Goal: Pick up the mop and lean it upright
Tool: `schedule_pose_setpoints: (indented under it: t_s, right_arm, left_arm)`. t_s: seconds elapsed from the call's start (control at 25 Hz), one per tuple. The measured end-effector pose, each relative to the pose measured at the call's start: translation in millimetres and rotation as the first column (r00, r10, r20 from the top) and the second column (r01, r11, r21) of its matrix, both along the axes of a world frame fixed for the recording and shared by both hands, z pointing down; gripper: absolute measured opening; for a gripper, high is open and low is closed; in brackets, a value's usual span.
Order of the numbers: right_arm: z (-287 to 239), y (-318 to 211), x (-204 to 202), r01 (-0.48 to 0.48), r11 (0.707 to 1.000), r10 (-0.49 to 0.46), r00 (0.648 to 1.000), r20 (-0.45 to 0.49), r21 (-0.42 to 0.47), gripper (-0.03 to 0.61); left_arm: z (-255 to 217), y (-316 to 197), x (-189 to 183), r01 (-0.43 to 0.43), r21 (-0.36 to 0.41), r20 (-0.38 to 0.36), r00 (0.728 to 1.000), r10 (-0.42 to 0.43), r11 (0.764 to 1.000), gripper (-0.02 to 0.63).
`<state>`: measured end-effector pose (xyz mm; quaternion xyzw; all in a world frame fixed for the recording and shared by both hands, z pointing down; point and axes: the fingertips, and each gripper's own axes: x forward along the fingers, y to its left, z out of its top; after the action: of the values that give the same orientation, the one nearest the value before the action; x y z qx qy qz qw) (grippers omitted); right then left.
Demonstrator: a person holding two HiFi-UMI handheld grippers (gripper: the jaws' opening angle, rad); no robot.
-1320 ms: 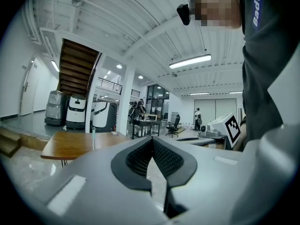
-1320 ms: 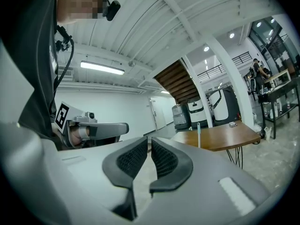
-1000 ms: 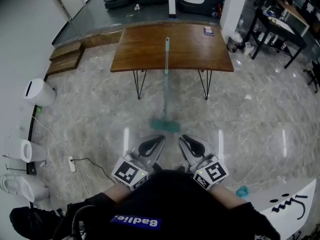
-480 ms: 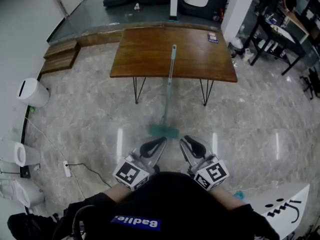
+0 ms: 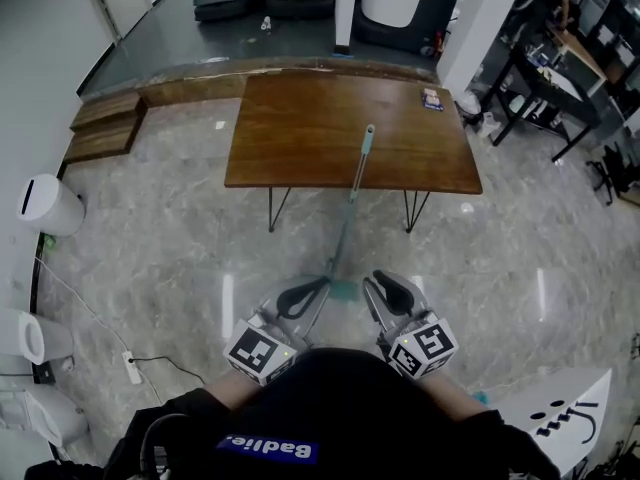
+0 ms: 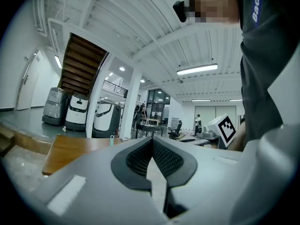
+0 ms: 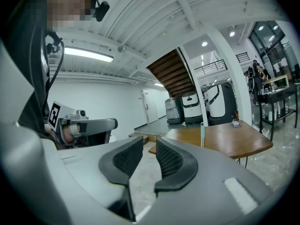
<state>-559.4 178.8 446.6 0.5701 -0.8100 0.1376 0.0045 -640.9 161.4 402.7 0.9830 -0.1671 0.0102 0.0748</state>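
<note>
My left gripper (image 6: 152, 141) is closed on nothing. My right gripper (image 7: 149, 142) has just been opening, its jaws apart and empty. The mop (image 5: 352, 193) leans against the wooden table (image 5: 290, 118), just ahead of both.

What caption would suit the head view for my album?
Mop propped against a wooden table, its head resting on the glossy stone floor.

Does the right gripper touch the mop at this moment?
Apart. The right gripper view shows the right gripper with nothing between its jaws, which have just been opening, and the mop well beyond, by the table.
</note>
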Motion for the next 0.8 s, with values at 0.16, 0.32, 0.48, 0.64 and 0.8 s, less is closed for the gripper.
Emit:
schedule_pose_setpoints:
  t_s: [0.16, 0.32, 0.48, 0.64, 0.8]
  right_arm:
    - [0.2, -30.0, -1.8, -0.028, 1.0, 0.028, 0.999, -0.015, -0.008, 0.095]
    - [1.2, -50.8, 4.4, -0.029, 0.999, 0.029, 0.999, -0.026, -0.02, 0.098]
    - [6.1, -69.9, 21.7, -0.022, 1.0, 0.021, 0.999, -0.031, -0.022, 0.103]
    - [18.9, -94.7, 53.3, 0.0, 0.999, -0.001, 1.0, -0.019, -0.045, 0.11]
    - [38.8, -120.6, 85.6, 0.043, 0.996, -0.045, 0.999, -0.03, -0.082, 0.12]
  left_arm:
    - [1.0, -26.2, -8.7, -0.012, 0.0, -0.015, 1.0, 0.012, 1.0, 0.02]
    - [-4.0, -41.8, -4.9, -0.005, -0.007, -0.02, 1.0, 0.005, 1.0, 0.02]
    - [-1.8, -57.2, 8.4, 0.013, -0.006, -0.005, 1.0, -0.013, 1.0, 0.02]
    - [-1.6, -77.2, 28.9, 0.076, 0.006, 0.023, 0.997, -0.076, 0.997, 0.02]
    - [-5.9, -91.4, 47.0, 0.144, 0.011, 0.041, 0.989, -0.144, 0.99, 0.02]
